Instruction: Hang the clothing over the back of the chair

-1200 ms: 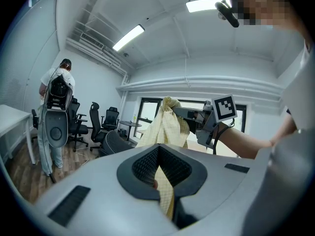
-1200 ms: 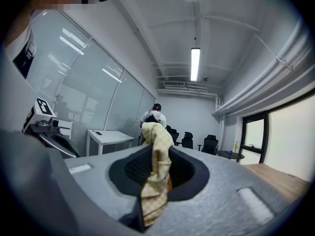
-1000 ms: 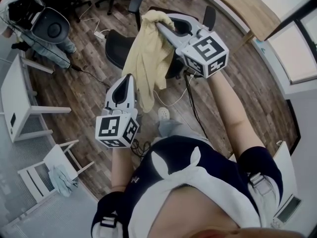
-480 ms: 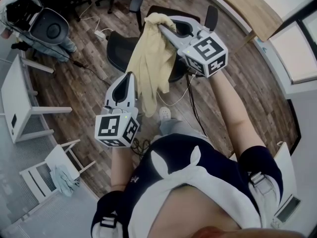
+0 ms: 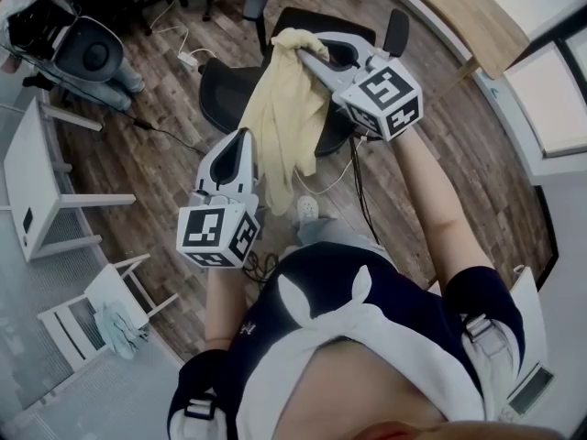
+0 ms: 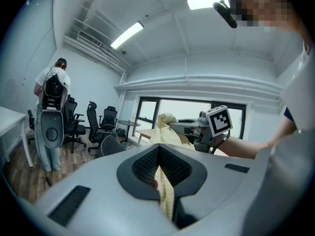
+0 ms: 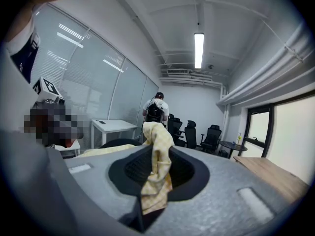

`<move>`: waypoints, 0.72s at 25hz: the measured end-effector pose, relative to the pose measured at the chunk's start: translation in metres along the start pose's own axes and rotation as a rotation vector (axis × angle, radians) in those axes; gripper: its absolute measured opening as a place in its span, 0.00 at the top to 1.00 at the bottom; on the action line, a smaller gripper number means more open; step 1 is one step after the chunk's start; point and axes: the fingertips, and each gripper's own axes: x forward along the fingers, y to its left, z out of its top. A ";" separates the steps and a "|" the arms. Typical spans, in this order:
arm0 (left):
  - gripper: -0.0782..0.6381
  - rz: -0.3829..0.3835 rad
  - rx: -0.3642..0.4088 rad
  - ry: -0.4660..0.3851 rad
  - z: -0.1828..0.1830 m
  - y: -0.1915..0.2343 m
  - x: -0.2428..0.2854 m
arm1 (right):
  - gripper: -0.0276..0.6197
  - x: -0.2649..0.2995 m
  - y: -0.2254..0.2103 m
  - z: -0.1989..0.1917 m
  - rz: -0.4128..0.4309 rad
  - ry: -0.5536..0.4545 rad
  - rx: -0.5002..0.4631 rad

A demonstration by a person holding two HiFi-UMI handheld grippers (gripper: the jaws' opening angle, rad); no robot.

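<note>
A pale yellow garment (image 5: 284, 117) hangs between my two grippers, above the wooden floor. My right gripper (image 5: 298, 49) is shut on its bunched top end, held over the black office chair (image 5: 220, 90). The cloth (image 7: 158, 141) bulges out of the right gripper's (image 7: 155, 173) jaws. My left gripper (image 5: 243, 137) sits lower and to the left, shut on a thin edge of the garment (image 6: 165, 195) that runs through the left gripper's (image 6: 158, 168) jaws. The chair's mesh back (image 6: 112, 145) faces me, and the garment hangs just in front of it.
A person with a backpack (image 5: 83, 49) stands at the upper left. A white table (image 5: 27, 181) and a white stool (image 5: 92, 314) with a cloth stand at the left. Cables (image 5: 165, 136) trail over the floor, and a wooden table (image 5: 459, 7) stands at the upper right.
Both grippers have carried the garment a little farther toward the chair. The right one has dipped slightly. Both grips look unchanged.
</note>
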 end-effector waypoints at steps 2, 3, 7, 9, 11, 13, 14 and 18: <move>0.89 -0.005 0.003 0.001 0.003 -0.003 0.005 | 0.85 0.001 -0.004 -0.003 0.009 0.012 -0.009; 0.89 -0.006 0.005 0.001 0.004 -0.005 0.007 | 0.85 0.001 -0.005 -0.004 0.015 0.017 -0.012; 0.89 0.000 0.007 0.003 0.007 -0.003 0.015 | 0.85 0.006 -0.008 -0.007 0.044 0.029 -0.018; 0.89 0.000 0.006 0.004 0.008 -0.003 0.018 | 0.85 0.008 -0.009 -0.009 0.057 0.038 -0.023; 0.89 -0.002 0.006 0.005 0.008 -0.003 0.019 | 0.85 0.010 -0.009 -0.011 0.067 0.048 -0.031; 0.89 -0.004 0.007 0.005 0.009 -0.004 0.022 | 0.85 0.011 -0.010 -0.015 0.078 0.058 -0.043; 0.89 -0.005 0.008 0.005 0.009 -0.004 0.024 | 0.85 0.011 -0.010 -0.016 0.085 0.064 -0.051; 0.89 -0.008 0.006 0.008 0.010 -0.004 0.030 | 0.85 0.014 -0.011 -0.022 0.114 0.077 -0.085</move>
